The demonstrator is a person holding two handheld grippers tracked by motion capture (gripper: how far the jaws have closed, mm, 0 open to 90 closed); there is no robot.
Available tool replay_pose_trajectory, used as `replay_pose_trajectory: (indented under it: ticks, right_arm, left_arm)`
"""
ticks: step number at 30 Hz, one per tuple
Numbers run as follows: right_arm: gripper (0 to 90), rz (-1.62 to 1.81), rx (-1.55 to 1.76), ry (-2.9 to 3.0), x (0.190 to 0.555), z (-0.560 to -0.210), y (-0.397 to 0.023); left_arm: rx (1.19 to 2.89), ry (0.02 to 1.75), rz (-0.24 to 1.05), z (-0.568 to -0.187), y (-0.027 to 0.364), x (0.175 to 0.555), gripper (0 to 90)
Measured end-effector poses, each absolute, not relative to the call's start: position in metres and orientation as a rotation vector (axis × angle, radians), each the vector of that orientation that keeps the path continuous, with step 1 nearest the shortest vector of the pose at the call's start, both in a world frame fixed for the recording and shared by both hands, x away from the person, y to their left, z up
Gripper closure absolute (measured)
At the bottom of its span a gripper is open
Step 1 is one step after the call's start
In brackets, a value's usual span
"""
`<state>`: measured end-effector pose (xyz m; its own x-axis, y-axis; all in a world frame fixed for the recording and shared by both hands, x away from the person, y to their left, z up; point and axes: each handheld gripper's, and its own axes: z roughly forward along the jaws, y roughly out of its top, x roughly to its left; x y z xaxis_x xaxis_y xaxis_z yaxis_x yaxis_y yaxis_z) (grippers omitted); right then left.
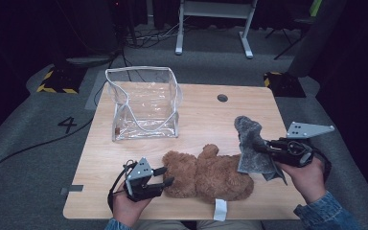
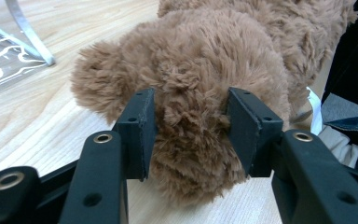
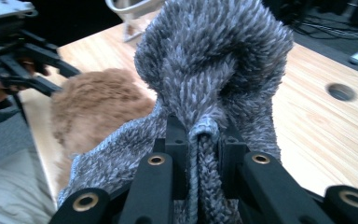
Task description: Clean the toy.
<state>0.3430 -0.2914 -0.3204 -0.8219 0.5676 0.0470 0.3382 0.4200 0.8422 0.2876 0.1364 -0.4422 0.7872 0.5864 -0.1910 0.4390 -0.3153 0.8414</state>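
A: What does the brown teddy bear (image 1: 206, 175) look like?

B: Thick shaggy brown plush. It lies flat on the wooden table (image 1: 206, 120), stretched between the two grippers, its head toward the left gripper (image 1: 165, 177).

A: And against that claw?

B: In the left gripper view the bear's head (image 2: 191, 107) sits right between the jaws. The fur brushes both pads, but I cannot tell whether they press on it.

A: The grey thing?

B: A grey knitted cloth (image 1: 254, 148), fuzzy on one face and ribbed along the edge. The right gripper (image 1: 270, 147) is clamped on its bunched edge, and the cloth rises above the jaws and hangs below them, just beside the bear's far end.

A: Anything smaller?

B: A clear plastic bag (image 1: 143, 103) stands open beyond the left gripper, well apart from it. A white tag (image 1: 220, 209) lies at the table's near edge, near the bear.
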Motion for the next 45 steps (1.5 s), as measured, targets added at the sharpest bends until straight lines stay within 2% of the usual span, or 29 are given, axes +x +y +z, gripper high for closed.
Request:
replay_pose_trajectory:
  ticks: [9,24,33,41,45]
  right_arm:
    - [80.1,1.378,0.642,2.512,0.337,-0.312,-0.236]
    - [80.1,1.358,0.506,2.634,0.342,-0.323,-0.169]
    - [80.1,1.304,0.427,2.731,0.343,-0.345,-0.122]
    - [80.0,1.167,0.438,2.778,0.35,-0.368,-0.109]
    - [79.9,1.137,0.456,2.8,0.353,-0.372,-0.112]
  left_arm:
    - [1.956,0.777,0.178,-0.444,0.136,0.293,48.3]
    - [1.982,0.762,0.138,-0.448,0.131,0.297,50.5]
    - [2.051,0.722,0.153,-0.449,0.121,0.296,61.4]
    - [2.079,0.707,0.201,-0.447,0.113,0.292,81.9]
    - [2.08,0.714,0.203,-0.446,0.112,0.292,85.0]
